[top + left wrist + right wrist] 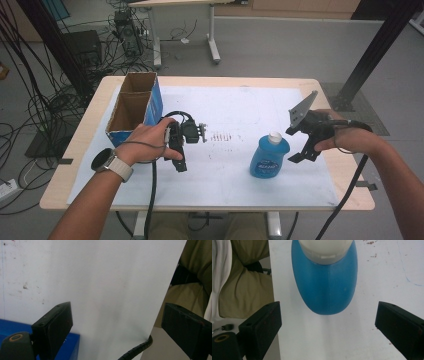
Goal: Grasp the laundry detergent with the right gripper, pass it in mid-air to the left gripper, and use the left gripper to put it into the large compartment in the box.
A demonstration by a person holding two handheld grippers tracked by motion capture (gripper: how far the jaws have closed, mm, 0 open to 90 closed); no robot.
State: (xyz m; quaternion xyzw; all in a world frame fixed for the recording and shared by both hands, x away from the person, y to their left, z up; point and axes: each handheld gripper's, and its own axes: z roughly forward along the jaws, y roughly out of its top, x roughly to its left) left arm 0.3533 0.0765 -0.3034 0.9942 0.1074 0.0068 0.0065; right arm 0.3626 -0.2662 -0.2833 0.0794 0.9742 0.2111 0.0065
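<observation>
Right gripper [301, 150] is hanging just beside the blue bottle [269, 157], jaws spread wide and nothing between them. From its own view you look straight down past the white cap [325, 248] onto the bottle's blue shoulder [324, 282], the two black jaws standing well apart to either side and short of it. The bottle stands upright on the white sheet [235, 105], right of the table's middle and near the person's edge, touching nothing else.

Left gripper [181, 150] sits low over the sheet near the cardboard box [135, 107], its jaws parted too, only bare paper between them (a strip of the box's blue wall [72, 345] shows at the bottom of its view).

How will that bottle handle? I'd guess smooth plastic, slick and a bit springy, so a hard squeeze on the belly may dent it or make it slip. It looks fairly full, so some weight low down. The flattened body offers two broad faces; my pick is across the narrow way just under the cap, where it is stiffest. The cap itself looks too round and short to trust.
</observation>
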